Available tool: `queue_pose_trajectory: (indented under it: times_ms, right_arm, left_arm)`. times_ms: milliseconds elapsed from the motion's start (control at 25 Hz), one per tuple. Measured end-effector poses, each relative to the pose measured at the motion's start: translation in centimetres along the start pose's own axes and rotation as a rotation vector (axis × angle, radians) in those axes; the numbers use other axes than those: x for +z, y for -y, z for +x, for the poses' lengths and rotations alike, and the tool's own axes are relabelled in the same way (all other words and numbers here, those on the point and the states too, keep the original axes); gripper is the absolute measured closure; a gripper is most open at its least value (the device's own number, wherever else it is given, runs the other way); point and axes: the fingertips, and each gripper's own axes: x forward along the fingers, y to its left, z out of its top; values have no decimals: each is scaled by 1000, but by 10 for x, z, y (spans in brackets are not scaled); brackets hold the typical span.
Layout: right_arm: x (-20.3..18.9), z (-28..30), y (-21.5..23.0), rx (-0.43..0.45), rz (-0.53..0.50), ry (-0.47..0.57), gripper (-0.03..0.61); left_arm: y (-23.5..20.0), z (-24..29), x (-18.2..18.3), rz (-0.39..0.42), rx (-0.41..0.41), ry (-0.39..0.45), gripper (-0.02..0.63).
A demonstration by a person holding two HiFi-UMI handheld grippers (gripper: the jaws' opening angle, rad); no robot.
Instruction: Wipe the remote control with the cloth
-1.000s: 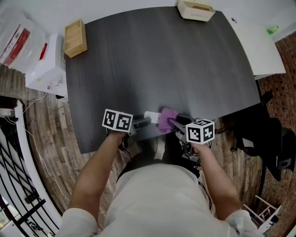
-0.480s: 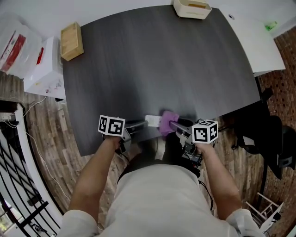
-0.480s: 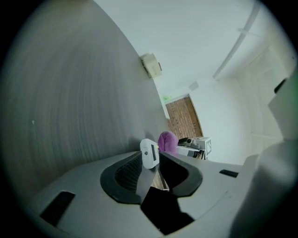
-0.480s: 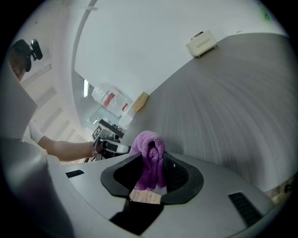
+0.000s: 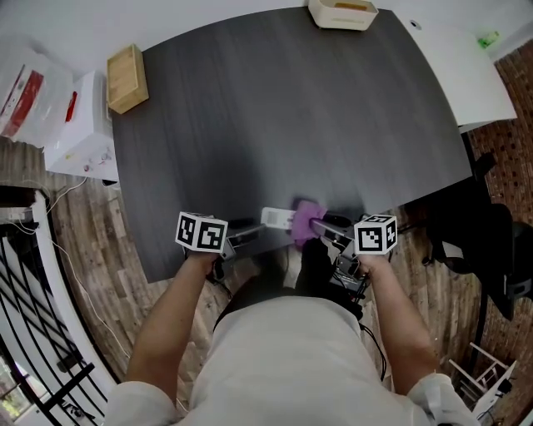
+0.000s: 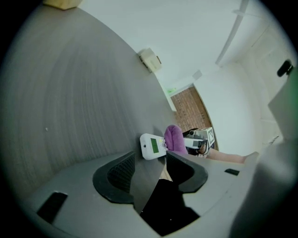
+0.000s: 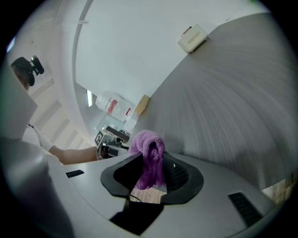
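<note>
A white remote control [image 5: 276, 218] lies near the front edge of the dark table [image 5: 283, 108]. A purple cloth [image 5: 304, 221] rests on its right end. My right gripper [image 5: 323, 226] is shut on that cloth [image 7: 150, 158], which bulges out past the fingers. My left gripper [image 5: 246, 234] sits just left of the remote with its jaws opening. In the left gripper view the remote [image 6: 152, 146] has its near end at the mouth of the left gripper [image 6: 150, 160], and neither pad presses on it. The cloth [image 6: 174, 138] lies behind it.
A wooden box [image 5: 127, 68] stands at the table's far left corner and a cream tray [image 5: 341, 12] at its far edge. A white table [image 5: 466, 75] adjoins on the right, a white box [image 5: 79, 125] sits on the floor to the left, and a black chair [image 5: 483, 241] stands at the right.
The left gripper has drawn back a little to the left and nearer the table's front edge. The right gripper with the cloth has shifted slightly right, so more of the remote shows.
</note>
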Motion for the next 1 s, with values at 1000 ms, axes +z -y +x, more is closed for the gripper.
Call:
queue_pose_trajectory:
  times_ms: [1000]
  right_arm:
    - [2,-11,-5,-334,-309,-134,448]
  left_arm:
    - [-10,22,11,-25,175,28,526]
